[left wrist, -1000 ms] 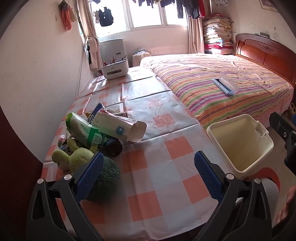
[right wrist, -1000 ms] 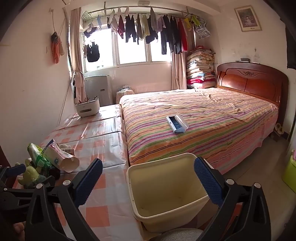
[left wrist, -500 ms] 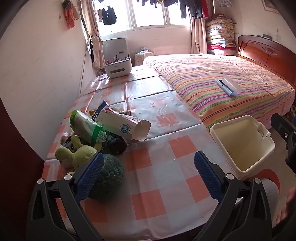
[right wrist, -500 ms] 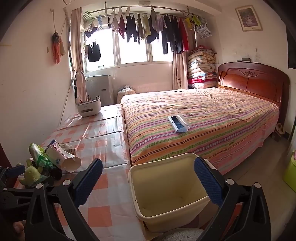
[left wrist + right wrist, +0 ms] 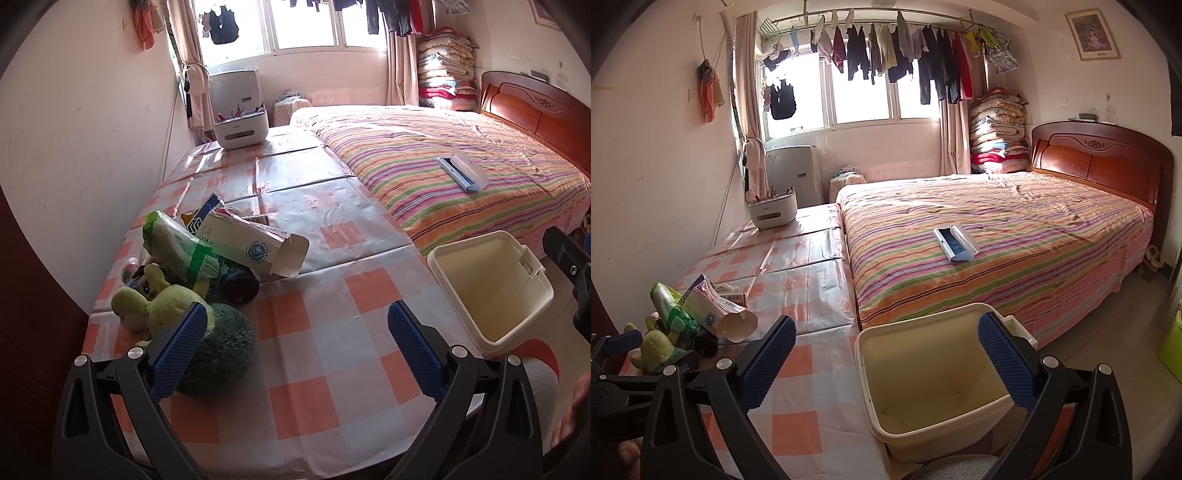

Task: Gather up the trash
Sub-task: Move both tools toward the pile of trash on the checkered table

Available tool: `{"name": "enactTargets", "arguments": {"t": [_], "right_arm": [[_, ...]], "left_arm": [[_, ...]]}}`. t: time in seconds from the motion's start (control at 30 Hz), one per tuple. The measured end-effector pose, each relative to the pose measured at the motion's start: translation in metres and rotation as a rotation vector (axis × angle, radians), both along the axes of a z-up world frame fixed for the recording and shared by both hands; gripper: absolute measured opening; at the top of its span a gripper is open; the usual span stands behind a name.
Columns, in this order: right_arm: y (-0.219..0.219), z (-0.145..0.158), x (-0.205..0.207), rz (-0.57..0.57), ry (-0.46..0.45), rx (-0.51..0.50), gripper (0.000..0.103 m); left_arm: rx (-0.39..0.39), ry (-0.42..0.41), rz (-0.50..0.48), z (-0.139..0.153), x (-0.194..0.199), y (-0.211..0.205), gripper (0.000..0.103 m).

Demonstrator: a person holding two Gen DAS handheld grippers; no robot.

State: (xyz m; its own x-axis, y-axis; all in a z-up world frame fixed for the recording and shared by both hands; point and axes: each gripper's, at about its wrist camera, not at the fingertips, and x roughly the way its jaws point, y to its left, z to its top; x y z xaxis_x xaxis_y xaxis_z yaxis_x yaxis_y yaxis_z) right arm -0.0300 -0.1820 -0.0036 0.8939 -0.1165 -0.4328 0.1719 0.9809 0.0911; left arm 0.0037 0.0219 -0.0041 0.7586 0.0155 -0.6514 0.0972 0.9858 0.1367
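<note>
A heap of trash lies at the left of the checked table: an open white carton, a green-and-white plastic bag and a dark cup lying on its side. My left gripper is open above the table's near end, right of the heap, holding nothing. An empty cream bin stands on the floor at the table's right edge. My right gripper hangs open over the bin's near rim, empty.
A green plush toy and a dark green fuzzy ball sit by the left fingertip. A white pen holder stands at the table's far end. The striped bed with a blue-white case lies to the right.
The left wrist view has tilted up and drawn back slightly, so the heap and bin sit a little lower in it. The right gripper has barely shifted. Both stay open.
</note>
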Motion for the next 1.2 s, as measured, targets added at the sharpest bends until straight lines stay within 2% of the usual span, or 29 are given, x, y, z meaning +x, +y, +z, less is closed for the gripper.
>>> {"name": "enactTargets", "arguments": {"t": [1.2], "right_arm": [[0.008,-0.006,0.006,0.034,0.012,0.003,0.097]], "left_arm": [[-0.020,0.014,0.053,-0.005,0.004,0.024,0.097]]}}
